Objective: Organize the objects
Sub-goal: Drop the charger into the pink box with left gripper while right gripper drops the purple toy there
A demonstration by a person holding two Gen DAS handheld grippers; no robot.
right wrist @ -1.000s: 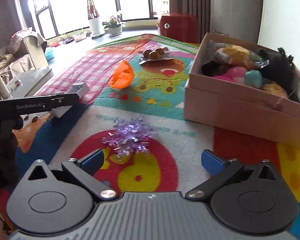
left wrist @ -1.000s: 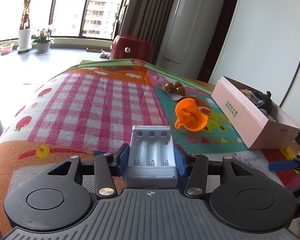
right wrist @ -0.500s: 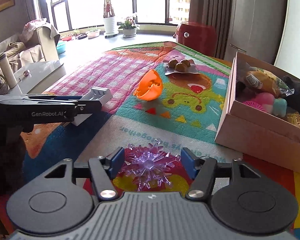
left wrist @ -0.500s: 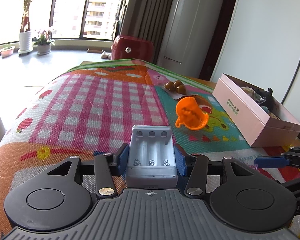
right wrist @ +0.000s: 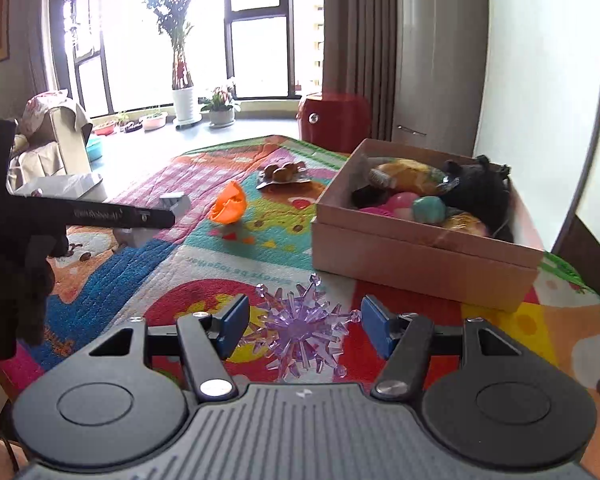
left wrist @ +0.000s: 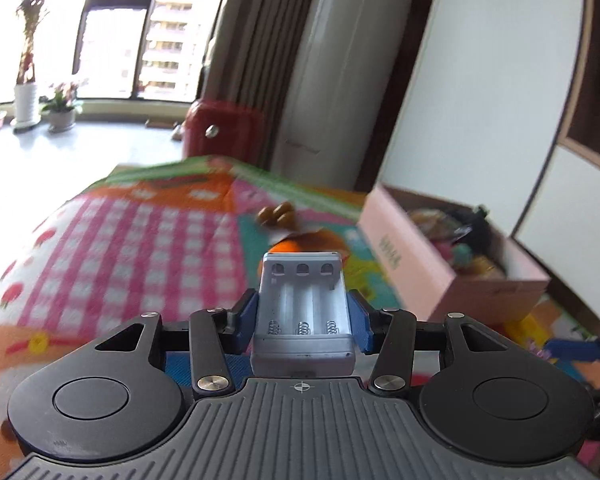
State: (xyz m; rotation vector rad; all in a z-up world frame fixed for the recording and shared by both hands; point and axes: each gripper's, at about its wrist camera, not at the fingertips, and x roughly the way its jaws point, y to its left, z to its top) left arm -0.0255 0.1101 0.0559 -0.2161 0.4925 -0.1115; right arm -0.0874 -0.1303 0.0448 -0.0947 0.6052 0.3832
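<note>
Left tongs (left wrist: pixel 303 322) around battery holder (left wrist: pixel 303 314); right tongs (right wrist: pixel 302 326) around purple ornament (right wrist: pixel 300 330)

Behind your colourful play mat (right wrist: pixel 220 264) stands a red stool (right wrist: pixel 334 120). Left of that stool, potted plants (right wrist: pixel 220 108) line the window sill; right of it, brown curtains (right wrist: pixel 356 32) hang.

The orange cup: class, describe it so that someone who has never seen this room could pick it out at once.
Start at the open cardboard box full of toys on the colourful play mat. Look to the box's left, nearer the window, where a small plate of brown nuts sits. Just in front of that plate lies the orange cup, tipped on its side, the only bright orange thing there.
</note>
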